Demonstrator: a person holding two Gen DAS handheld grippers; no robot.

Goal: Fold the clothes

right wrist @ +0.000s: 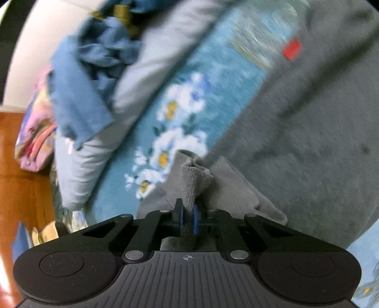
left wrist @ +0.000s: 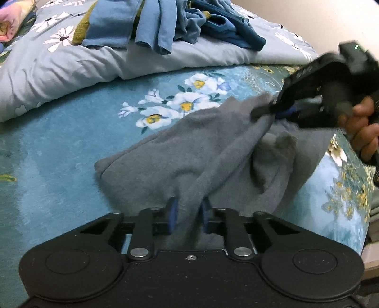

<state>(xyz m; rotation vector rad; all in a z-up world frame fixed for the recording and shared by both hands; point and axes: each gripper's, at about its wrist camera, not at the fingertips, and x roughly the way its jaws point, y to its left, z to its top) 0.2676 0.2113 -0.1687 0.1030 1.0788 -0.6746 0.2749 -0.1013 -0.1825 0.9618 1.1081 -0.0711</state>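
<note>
A grey fleece garment (left wrist: 189, 151) lies partly lifted on the teal flowered bedspread (left wrist: 59, 151). My left gripper (left wrist: 188, 213) is shut on a bunched fold of it near the bottom of the left wrist view. My right gripper (left wrist: 267, 111) is shut on another edge of it, raised at the right, with a hand behind it. In the right wrist view the right gripper (right wrist: 187, 219) pinches a grey ribbed cuff (right wrist: 193, 180), and the grey garment (right wrist: 308, 142) fills the right side with a red tag (right wrist: 292, 49).
A grey-blue flowered duvet (left wrist: 71, 68) lies bunched at the back with a pile of blue clothes (left wrist: 165, 21) on it. The bed's edge falls off at the right (left wrist: 350, 201). A wooden floor (right wrist: 21, 184) and a pink patterned cloth (right wrist: 35, 132) show at the left.
</note>
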